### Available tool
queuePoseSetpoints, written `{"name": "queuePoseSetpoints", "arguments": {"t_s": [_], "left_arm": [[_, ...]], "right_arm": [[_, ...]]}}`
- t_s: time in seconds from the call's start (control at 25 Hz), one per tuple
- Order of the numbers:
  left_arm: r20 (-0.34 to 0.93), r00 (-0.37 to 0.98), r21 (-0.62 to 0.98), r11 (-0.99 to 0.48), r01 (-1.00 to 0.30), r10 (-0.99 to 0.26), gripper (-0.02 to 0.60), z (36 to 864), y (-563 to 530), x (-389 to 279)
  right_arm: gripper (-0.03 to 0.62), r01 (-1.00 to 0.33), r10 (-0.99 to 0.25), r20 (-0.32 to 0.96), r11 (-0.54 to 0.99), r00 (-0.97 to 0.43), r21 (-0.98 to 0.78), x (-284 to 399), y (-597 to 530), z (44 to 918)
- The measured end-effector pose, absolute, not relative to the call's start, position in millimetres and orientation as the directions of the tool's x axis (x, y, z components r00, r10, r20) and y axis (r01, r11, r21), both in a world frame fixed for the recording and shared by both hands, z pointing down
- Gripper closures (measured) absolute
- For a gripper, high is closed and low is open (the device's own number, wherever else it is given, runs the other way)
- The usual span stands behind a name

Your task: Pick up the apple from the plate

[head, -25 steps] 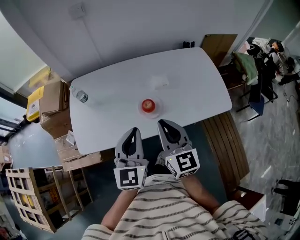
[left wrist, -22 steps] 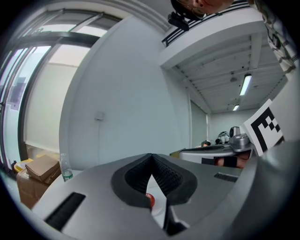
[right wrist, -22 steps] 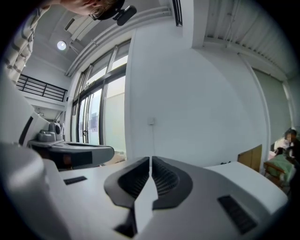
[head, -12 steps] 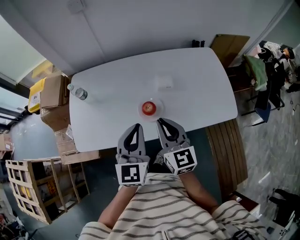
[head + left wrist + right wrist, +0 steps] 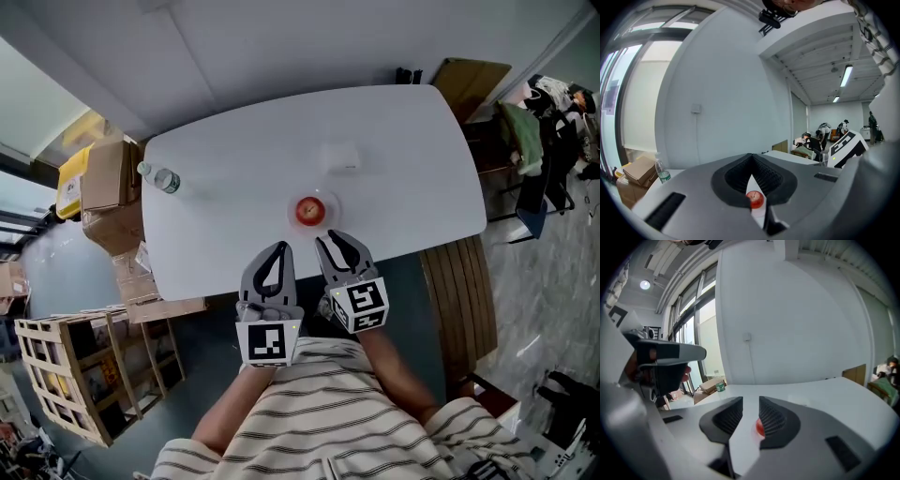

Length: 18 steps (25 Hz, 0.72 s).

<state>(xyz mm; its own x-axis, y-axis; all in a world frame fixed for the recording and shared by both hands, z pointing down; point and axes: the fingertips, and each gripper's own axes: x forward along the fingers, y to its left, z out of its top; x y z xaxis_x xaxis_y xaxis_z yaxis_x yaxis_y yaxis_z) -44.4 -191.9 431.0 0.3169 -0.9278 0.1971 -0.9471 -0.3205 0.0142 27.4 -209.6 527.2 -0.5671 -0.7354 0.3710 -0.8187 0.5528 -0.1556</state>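
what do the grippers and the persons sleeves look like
Both the left gripper and right gripper are grey, with curved pointed fingers lined with black ribbed pads. Each carries a white cube with black square markers. The person wears a white shirt with thin dark stripes.

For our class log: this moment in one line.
red apple on white plate | right gripper jaws just opening, nothing between | left gripper shut
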Motion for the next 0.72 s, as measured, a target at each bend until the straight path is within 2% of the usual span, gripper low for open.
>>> {"name": "queuePoseSetpoints", "arguments": {"t_s": [0.16, 0.28, 0.56, 0.72], "left_arm": [[0.206, 0.335, 0.020, -0.339, -0.941, -0.919, 0.577, 436.9, -195.9, -43.9], [0.208, 0.358, 0.006, -0.365, -0.931, -0.910, 0.577, 439.6, -194.2, -41.5], [0.226, 0.352, 0.018, -0.357, -0.934, -0.908, 0.577, 444.7, -193.8, -44.8], [0.232, 0.345, 0.010, -0.352, -0.936, -0.909, 0.577, 449.0, -193.9, -49.4]], "right_arm": [[0.427, -0.816, -0.717, 0.404, 0.554, -0.568, -0.163, 21.7, -216.9, 548.0], [0.411, -0.824, -0.718, 0.424, 0.546, -0.553, -0.149, 21.9, -222.8, 560.9], [0.315, -0.835, -0.710, 0.467, 0.537, -0.526, -0.124, 21.3, -238.7, 597.4], [0.290, -0.828, -0.704, 0.478, 0.553, -0.525, -0.095, 16.0, -246.2, 615.5]]}}
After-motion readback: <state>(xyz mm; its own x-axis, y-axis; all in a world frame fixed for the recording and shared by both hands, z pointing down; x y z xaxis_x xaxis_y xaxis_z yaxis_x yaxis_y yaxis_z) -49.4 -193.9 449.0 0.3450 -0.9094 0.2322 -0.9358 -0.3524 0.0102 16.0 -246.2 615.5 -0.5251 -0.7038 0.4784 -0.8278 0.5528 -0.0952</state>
